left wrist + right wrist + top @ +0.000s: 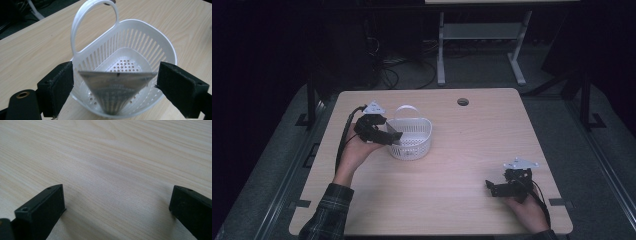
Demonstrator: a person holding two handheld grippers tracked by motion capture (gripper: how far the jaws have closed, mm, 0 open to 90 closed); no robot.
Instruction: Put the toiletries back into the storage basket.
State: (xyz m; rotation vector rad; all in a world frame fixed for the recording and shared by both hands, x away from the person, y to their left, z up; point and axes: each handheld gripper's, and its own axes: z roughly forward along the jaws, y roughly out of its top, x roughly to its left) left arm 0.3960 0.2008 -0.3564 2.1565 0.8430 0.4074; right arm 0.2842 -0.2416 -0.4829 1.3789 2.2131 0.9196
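Observation:
A white slotted plastic basket (418, 126) with a hoop handle (80, 22) stands on the left half of the wooden table (452, 200). My left gripper (395, 136) reaches level over the basket's near rim (150, 27). Its jaws stand wide, and a thin grey triangular plate (117, 92) hangs between them, point down inside the basket. A slim gap shows at each of the plate's upper corners, so neither pad presses on it. My right gripper (490, 188) rests low at the table's near right, open, with only bare wood between its jaws (117, 192).
A round cable hole (463, 102) sits near the table's far edge. Beyond the table stand white desk legs (441, 55) and loose cables on a dark floor. Light wood stretches between the basket and the right gripper.

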